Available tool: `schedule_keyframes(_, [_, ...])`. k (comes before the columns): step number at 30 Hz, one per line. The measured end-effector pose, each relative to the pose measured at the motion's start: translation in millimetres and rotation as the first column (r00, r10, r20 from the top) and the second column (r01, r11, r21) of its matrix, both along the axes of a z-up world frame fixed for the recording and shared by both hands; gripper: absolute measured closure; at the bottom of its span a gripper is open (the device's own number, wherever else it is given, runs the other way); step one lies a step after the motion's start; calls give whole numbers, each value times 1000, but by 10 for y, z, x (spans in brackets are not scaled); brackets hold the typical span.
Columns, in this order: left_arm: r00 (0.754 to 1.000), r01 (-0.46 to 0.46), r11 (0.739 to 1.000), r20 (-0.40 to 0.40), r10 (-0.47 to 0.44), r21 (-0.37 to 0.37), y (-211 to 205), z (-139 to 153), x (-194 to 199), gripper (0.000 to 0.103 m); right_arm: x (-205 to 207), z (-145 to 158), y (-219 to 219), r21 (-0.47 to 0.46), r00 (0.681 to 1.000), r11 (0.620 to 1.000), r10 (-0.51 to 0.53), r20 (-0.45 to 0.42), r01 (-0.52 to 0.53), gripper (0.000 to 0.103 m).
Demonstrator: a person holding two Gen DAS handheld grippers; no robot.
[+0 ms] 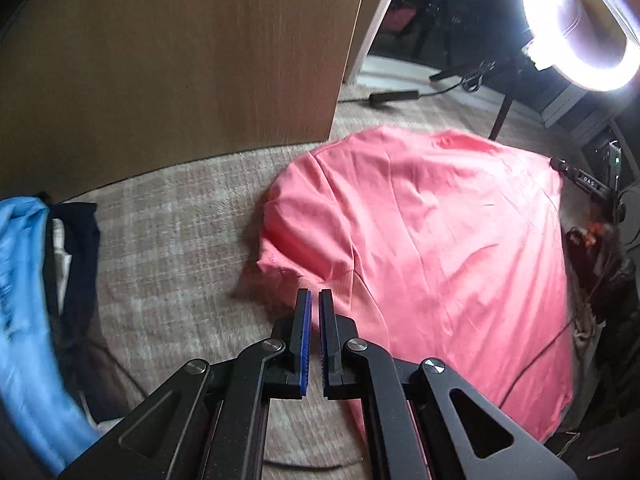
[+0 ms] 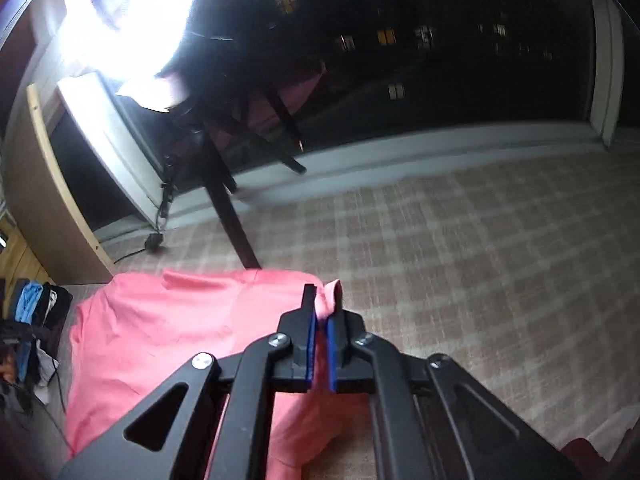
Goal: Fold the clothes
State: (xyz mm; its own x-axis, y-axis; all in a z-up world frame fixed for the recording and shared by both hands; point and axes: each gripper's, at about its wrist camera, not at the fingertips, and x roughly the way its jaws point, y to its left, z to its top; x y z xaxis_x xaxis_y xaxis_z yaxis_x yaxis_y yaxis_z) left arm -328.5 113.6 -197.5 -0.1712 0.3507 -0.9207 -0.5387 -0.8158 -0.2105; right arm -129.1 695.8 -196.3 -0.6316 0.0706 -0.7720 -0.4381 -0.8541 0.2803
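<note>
Checked beige carpet [image 2: 480,240] is filling the room under a glaring ring light [image 1: 580,28], and the wrinkled pink cotton shirt [image 1: 420,240] is lying spread flat across it, running away from both claws. The right claw [image 2: 323,300] is pinching a raised bit of the shirt's right-hand edge, fabric bunching between its blue pads. The left claw [image 1: 314,300] is hovering over the near left hem, fingers almost together with nothing visibly between them. A pile of blue and dark clothes [image 1: 40,300] is sitting off to the left.

Shirt [image 1: 420,248] spread on carpet [image 1: 168,248]; clothes pile [image 1: 36,300] left; wardrobe panel [image 1: 180,52] behind.
</note>
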Motion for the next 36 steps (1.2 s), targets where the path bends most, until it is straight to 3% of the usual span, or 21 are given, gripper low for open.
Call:
schedule_keyframes(1, [1000,-3,1000,6,3,-8,18,-60,-43,100,-13,-31,10,-9,1000,1000,-2,23,2,74])
schedule_keyframes(2, [1000,-8,1000,10,8,-8,23,-98,-78,100,-22,-68,-4,-17,999,1000,5,46,-5,71])
schedule_keyframes(11, [999,-29,998,-17,28,-58,130,-350,-387,75,9,-264,-117,-21,992,999,39,117,-37,64])
schedule_keyframes(16, [1000,-12,997,-9,12,-71,280,-519,-534,73,-83,-415,-164,-30,987,998,65,147,-61,64])
schedule_keyframes(17, [1000,-9,997,-7,9,-73,310,-553,-563,75,-104,-420,-195,-22,986,997,80,145,-78,64])
schedule_keyframes(18, [999,6,997,-32,-9,-81,360,-545,-556,83,-122,-420,-229,-14,985,995,102,140,-101,65])
schedule_keyframes(19, [999,25,998,-24,-27,-61,389,-507,-528,95,-139,-419,-265,-6,983,992,124,136,-124,80])
schedule_keyframes(21, [998,63,998,-5,-63,-15,443,-425,-471,101,-167,-387,-321,48,980,989,132,150,-141,102])
schedule_keyframes(23, [990,26,997,-136,-36,-77,418,-209,-407,101,-150,-310,-305,122,985,988,79,152,-98,102])
schedule_keyframes(25, [975,-17,988,-221,-18,-153,360,-65,-387,99,-103,-208,-247,129,992,990,46,114,-61,98])
schedule_keyframes(28, [979,-53,984,-205,17,-172,194,13,-364,88,17,-52,-224,111,995,993,36,96,-46,77])
schedule_keyframes(32, [983,-83,992,-172,65,-98,-104,185,-162,79,323,79,-300,58,993,996,67,97,-73,77])
schedule_keyframes(36, [990,-64,997,-131,57,-50,-349,308,268,78,759,18,-519,-7,980,991,131,153,-132,77])
